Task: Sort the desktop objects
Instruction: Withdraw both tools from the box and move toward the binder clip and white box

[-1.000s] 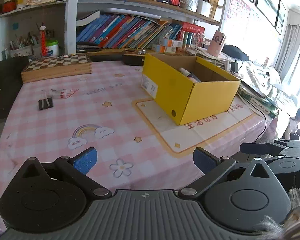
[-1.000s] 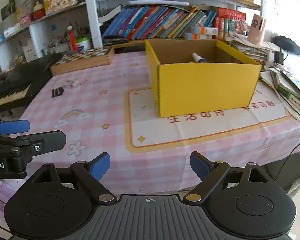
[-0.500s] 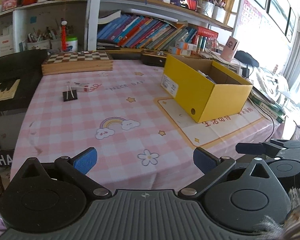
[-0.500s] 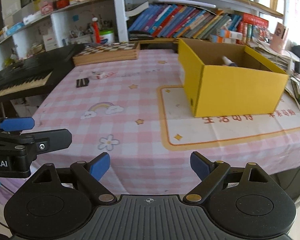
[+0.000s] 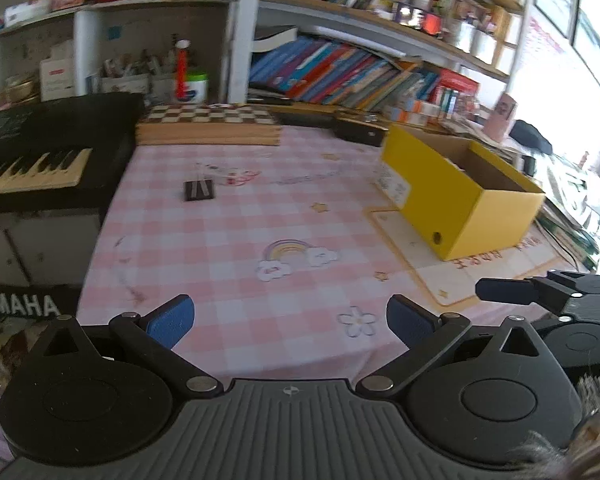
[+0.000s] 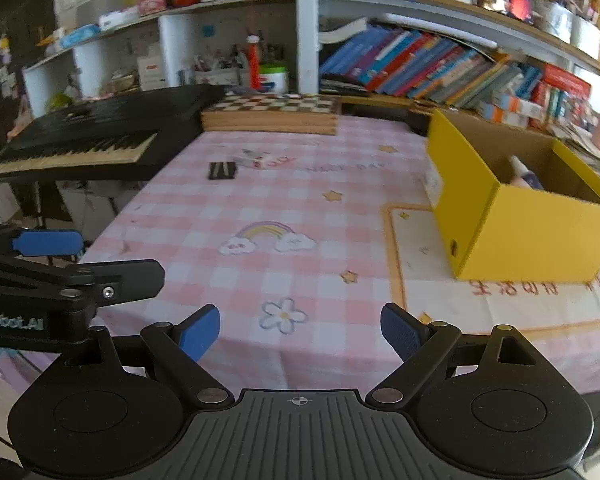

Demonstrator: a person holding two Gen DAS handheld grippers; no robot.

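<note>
Keyboard [image 6: 80,140] in black sits at the far left, off the edge of the table [image 6: 300,208], which wears a pink checked cloth printed with a rainbow and flowers. Just right of the keyboard, at the table's far edge, a wooden chessboard box [image 6: 270,114] lies flat. Nearer than the chessboard, toward the far left of the cloth, a black binder clip [image 6: 222,171] lies flat, and just right of it and slightly farther rests a small white item [image 6: 256,158] too blurred to identify; the two are near each other, though contact cannot be judged. Both sit well apart from either gripper.

The left gripper [image 5: 290,320] hovers at the near edge of the table, its blue-padded fingers spread wide with nothing between them. The right gripper [image 6: 300,330] hovers beside it on the right, also over the near edge, its fingers likewise spread and holding nothing.

On the right half of the table stands an open yellow cardboard box [image 6: 532,224], resting on a white panel of the cloth with an orange border. Inside it lies a white bottle-like object [image 6: 522,172] with a dark lower part. Behind everything, shelves [image 6: 440,68] carry leaning rows of books.
</note>
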